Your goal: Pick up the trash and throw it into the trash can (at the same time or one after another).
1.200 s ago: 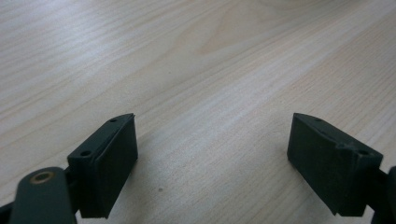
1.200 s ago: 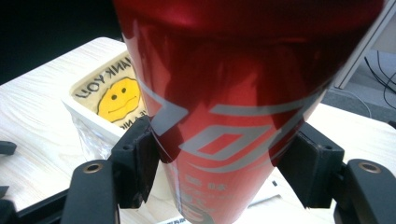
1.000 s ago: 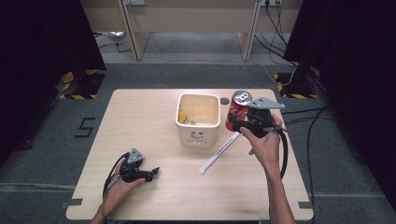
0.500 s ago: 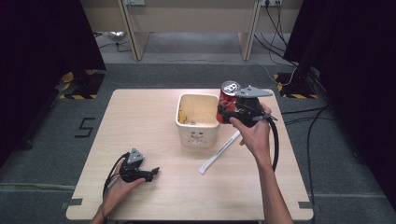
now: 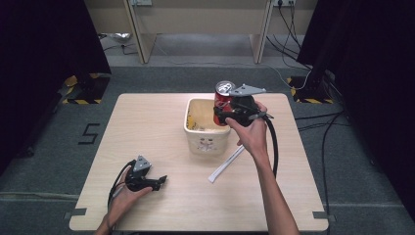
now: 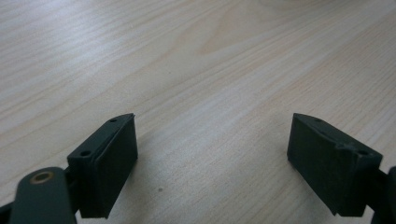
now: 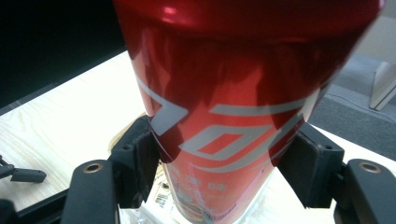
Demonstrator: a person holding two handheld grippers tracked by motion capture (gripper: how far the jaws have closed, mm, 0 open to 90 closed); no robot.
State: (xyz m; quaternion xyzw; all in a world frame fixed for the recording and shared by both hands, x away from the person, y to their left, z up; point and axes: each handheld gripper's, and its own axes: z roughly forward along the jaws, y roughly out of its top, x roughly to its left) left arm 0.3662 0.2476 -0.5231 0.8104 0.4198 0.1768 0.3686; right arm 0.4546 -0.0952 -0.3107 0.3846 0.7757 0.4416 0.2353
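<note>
A light wooden table (image 5: 147, 127) is seen, with a cream tub (image 5: 205, 128) set near its centre. A red drink can (image 5: 223, 98), long axis upright, is held above the tub's rim at about two o'clock, clamped at its lower body by the right gripper (image 5: 226, 113). The tub's opening lies toward eight o'clock of the can. The left gripper (image 5: 159, 180), spread and empty, is rested at the table's seven o'clock, well apart. A wrapped straw (image 5: 226, 164) is left beside the tub.
</note>
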